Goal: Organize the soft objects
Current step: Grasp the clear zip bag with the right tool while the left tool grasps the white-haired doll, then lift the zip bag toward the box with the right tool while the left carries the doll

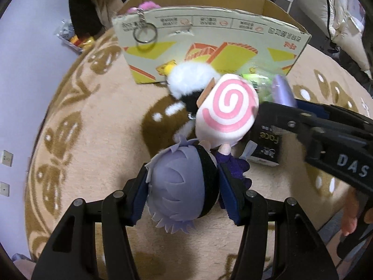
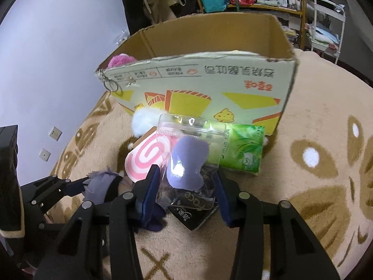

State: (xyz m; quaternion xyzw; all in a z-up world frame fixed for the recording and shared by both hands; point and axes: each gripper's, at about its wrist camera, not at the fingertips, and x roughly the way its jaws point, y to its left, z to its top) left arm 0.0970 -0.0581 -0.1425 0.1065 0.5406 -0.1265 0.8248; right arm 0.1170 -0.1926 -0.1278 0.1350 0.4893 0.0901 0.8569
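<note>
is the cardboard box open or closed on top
Open. The cardboard box has no flaps over its top; its brown inner walls show, and a pink fluffy toy peeks out inside.

Left claw clamped on a plush doll, above the rug in front of the cardboard box

The left claw [image 1: 184, 187] at 6 o'clock presses both blue pads against the lavender-haired plush doll [image 1: 177, 186], whose black band faces the right pad. Just beyond it, toward 12 o'clock, lies a pink spiral plush [image 1: 227, 107], touching a white and black fluffy ball [image 1: 188, 81]. The cardboard box [image 1: 209, 46] stands open at 12 o'clock with a keyring [image 1: 144, 33] hanging on its near wall. The right claw [image 1: 286, 103] reaches in from 3 o'clock over a small black box [image 1: 268, 144] on the beige patterned rug [image 1: 98, 121].
</note>
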